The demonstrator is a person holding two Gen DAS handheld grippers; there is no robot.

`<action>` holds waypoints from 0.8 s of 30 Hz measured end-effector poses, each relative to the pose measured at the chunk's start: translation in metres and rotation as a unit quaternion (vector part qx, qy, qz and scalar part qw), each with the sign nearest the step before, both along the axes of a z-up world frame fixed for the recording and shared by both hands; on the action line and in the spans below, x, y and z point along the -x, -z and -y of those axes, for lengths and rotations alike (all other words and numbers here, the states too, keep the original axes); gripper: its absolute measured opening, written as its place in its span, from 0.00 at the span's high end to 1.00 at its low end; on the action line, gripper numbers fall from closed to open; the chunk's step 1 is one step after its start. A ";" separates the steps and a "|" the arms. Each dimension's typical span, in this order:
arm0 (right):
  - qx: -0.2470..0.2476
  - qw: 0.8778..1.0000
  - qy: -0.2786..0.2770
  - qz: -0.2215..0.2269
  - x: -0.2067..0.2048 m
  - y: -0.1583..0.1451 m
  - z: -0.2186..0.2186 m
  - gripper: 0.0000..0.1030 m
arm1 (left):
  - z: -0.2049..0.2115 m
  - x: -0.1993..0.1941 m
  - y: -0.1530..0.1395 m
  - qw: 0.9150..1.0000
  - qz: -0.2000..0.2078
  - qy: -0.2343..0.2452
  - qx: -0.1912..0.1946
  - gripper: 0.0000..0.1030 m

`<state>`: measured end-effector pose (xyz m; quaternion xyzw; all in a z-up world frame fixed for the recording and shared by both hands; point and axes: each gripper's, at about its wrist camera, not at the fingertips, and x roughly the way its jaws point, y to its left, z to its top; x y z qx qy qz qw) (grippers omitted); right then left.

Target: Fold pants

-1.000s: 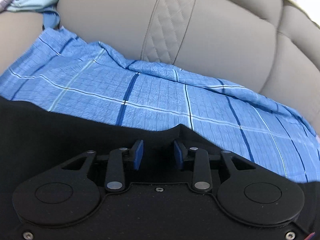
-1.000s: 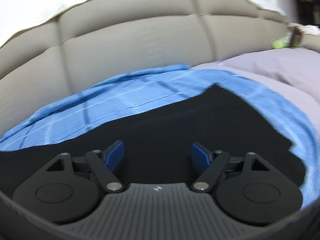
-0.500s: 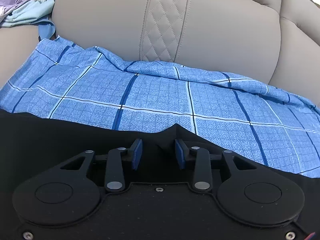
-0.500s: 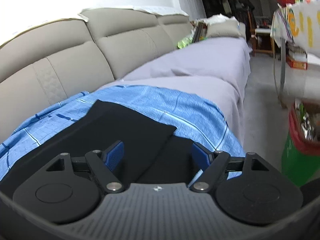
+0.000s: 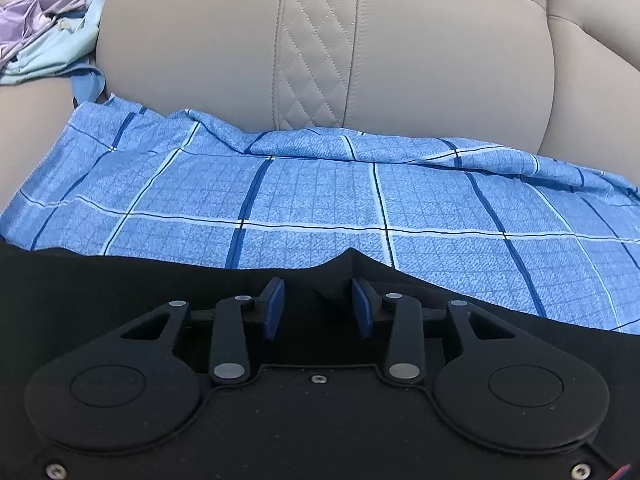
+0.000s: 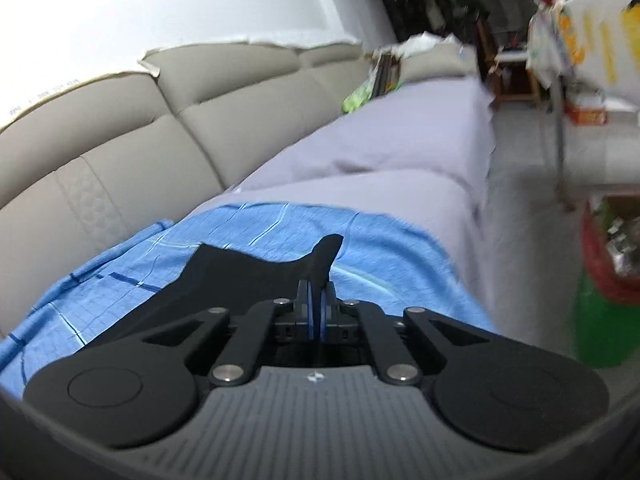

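Now your right gripper [image 6: 317, 305] pinches a raised corner of the black pants [image 6: 248, 276], which lie on the blue checked sheet [image 5: 320, 200] over the sofa [image 5: 400, 60]; your left gripper [image 5: 318, 312] stands part-open astride a puckered edge, so close it before lifting both evenly.

- Home living room, lived-in.
- Long beige sofa [image 6: 132, 152], padded back cushions, quilted diamond stitching on one panel [image 5: 316, 52].
- Seats draped: blue checked sheet [image 5: 320, 200] on the near section, pale lilac cover [image 6: 400, 136] farther along.
- Loose clothes [image 5: 36, 40] heaped at one end of the sofa.
- Beyond the sofa end: wooden stool [image 6: 516, 80], table with a printed cloth [image 6: 580, 32], blurred.
- Red-and-green bin [image 6: 608, 280] on the floor, stuffed with rubbish.
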<state>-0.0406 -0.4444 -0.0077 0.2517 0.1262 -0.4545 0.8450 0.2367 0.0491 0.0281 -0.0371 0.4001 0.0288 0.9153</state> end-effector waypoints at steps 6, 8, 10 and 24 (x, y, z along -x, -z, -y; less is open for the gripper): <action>-0.053 0.997 0.027 -0.051 -0.005 0.017 0.005 0.63 | 0.002 0.000 -0.001 1.000 -0.002 0.001 -0.010 0.64; -0.071 0.995 0.055 -0.041 0.001 0.019 0.008 0.38 | 0.004 0.004 -0.006 1.000 -0.002 0.003 -0.017 0.64; -0.066 0.996 0.050 -0.011 0.010 0.017 0.005 0.13 | 0.007 0.015 -0.014 1.000 0.010 0.016 -0.024 0.65; -0.142 0.990 0.001 0.015 0.007 0.027 0.000 0.35 | 0.018 0.129 -0.042 0.993 0.043 0.111 -0.022 0.61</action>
